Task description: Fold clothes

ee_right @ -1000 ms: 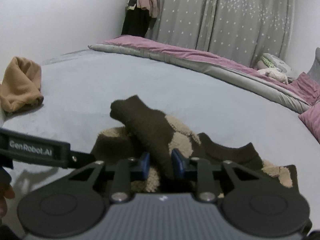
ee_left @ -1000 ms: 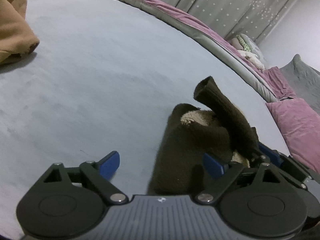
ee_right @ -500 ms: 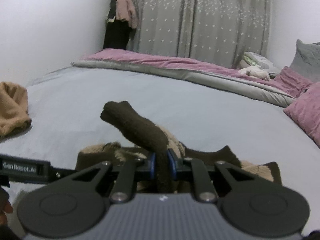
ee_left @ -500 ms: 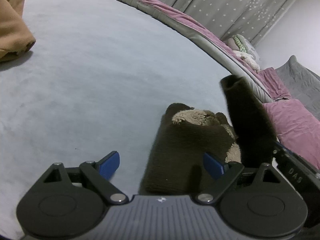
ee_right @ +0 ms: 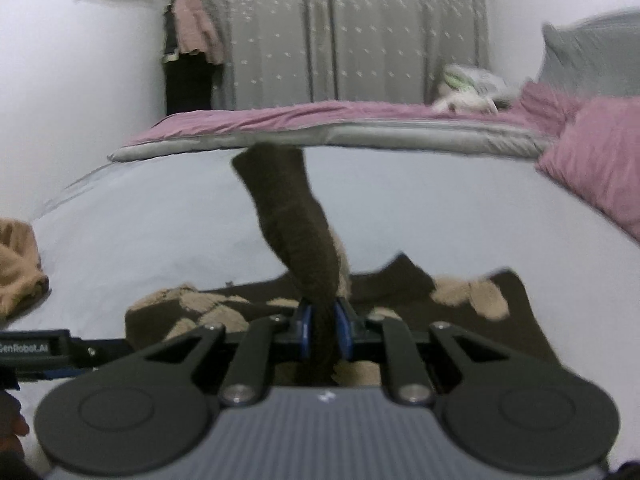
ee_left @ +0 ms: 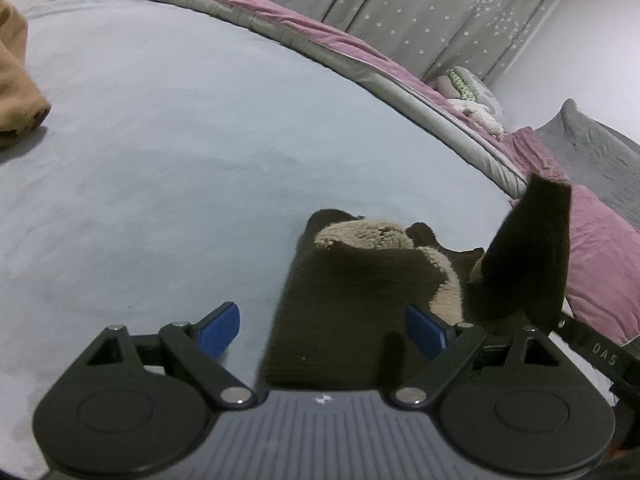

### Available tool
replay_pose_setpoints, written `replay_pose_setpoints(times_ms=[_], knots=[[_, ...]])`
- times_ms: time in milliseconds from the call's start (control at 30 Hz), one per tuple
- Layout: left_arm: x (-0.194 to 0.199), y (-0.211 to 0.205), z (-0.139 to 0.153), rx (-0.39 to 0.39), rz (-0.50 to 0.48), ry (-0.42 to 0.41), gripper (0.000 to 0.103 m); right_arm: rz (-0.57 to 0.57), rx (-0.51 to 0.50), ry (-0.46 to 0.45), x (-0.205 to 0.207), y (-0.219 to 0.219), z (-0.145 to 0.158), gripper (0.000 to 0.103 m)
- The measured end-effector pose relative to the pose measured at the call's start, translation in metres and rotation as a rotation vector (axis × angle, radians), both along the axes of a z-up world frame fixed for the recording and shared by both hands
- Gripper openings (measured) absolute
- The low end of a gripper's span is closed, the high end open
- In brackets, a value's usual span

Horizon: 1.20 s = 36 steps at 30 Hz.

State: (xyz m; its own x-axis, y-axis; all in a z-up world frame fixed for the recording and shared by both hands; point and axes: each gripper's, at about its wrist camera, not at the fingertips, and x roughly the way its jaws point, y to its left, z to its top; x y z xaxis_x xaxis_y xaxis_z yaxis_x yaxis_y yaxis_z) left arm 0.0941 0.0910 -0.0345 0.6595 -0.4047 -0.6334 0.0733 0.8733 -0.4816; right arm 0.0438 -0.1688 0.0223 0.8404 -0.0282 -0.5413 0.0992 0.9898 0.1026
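A dark brown fleece garment (ee_left: 352, 292) with a tan lining lies on the grey-blue bed sheet (ee_left: 160, 152). My left gripper (ee_left: 322, 326) is open, its blue pads on either side of the garment's near folded edge, holding nothing. My right gripper (ee_right: 325, 326) is shut on the garment's brown sleeve (ee_right: 296, 216), which stands up from between the pads. In the left wrist view that raised sleeve (ee_left: 528, 252) sticks up at the right. The rest of the garment (ee_right: 460, 296) spreads flat below the right gripper.
An orange-tan garment (ee_left: 16, 92) lies bunched at the bed's left edge, also in the right wrist view (ee_right: 18, 264). A pink and grey quilt (ee_left: 328, 44) runs along the far side. Pink pillows (ee_left: 600, 264) sit at the right. Curtains (ee_right: 340, 32) hang behind.
My right gripper has lifted the brown sleeve higher, so it now stands almost upright and further right in the left wrist view. The left gripper has stayed open and almost still.
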Motion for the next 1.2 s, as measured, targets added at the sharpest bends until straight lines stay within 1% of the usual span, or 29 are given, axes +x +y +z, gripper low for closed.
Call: replay_pose_setpoints(times_ms=[133, 200, 267, 367, 433, 500, 567, 667, 733, 767, 833, 933, 967, 1033, 1133, 1200], knots=[[-0.002, -0.004, 0.002, -0.003, -0.009, -0.007, 0.089, -0.044, 0.135, 0.056, -0.003, -0.030, -0.007, 0.015], [-0.003, -0.006, 0.002, -0.004, -0.013, -0.011, 0.089, -0.068, 0.190, 0.075, -0.005, -0.044, -0.011, 0.018], [-0.004, -0.009, 0.003, -0.006, -0.018, -0.014, 0.089, -0.100, 0.234, 0.086, -0.010, -0.054, -0.015, 0.026], [-0.006, -0.013, 0.005, 0.000, -0.030, -0.018, 0.089, -0.144, 0.288, 0.098, -0.018, -0.068, -0.023, 0.028], [-0.008, -0.016, 0.006, 0.010, -0.038, -0.021, 0.089, -0.175, 0.314, 0.103, -0.024, -0.078, -0.027, 0.032], [-0.009, -0.018, 0.006, 0.021, -0.045, -0.024, 0.089, -0.210, 0.322, 0.103, -0.028, -0.090, -0.029, 0.042], [-0.009, -0.019, 0.007, 0.034, -0.047, -0.027, 0.089, -0.242, 0.346, 0.096, -0.032, -0.102, -0.031, 0.050], [-0.009, -0.018, 0.006, 0.042, -0.036, -0.026, 0.087, -0.283, 0.399, 0.085, -0.038, -0.121, -0.033, 0.056], [-0.008, -0.017, 0.006, 0.045, -0.025, -0.024, 0.078, -0.290, 0.421, 0.075, -0.039, -0.129, -0.033, 0.057], [-0.008, -0.016, 0.006, 0.047, -0.020, -0.023, 0.075, -0.294, 0.432, 0.070, -0.039, -0.133, -0.033, 0.059], [-0.009, -0.013, 0.007, 0.042, -0.006, -0.029, 0.065, -0.301, 0.454, 0.060, -0.040, -0.141, -0.033, 0.061], [-0.010, -0.010, 0.008, 0.032, 0.008, -0.054, 0.056, -0.312, 0.487, 0.046, -0.042, -0.153, -0.033, 0.067], [-0.011, -0.010, 0.009, 0.029, 0.012, -0.065, 0.054, -0.315, 0.498, 0.041, -0.042, -0.157, -0.033, 0.069], [-0.012, -0.012, 0.010, 0.023, -0.004, -0.086, 0.048, -0.322, 0.520, 0.031, -0.043, -0.164, -0.033, 0.069], [-0.014, -0.016, 0.012, 0.013, -0.031, -0.119, 0.043, -0.333, 0.553, 0.016, -0.045, -0.176, -0.033, 0.069], [-0.014, -0.020, 0.012, 0.010, -0.057, -0.131, 0.042, -0.340, 0.575, 0.006, -0.046, -0.184, -0.033, 0.068]])
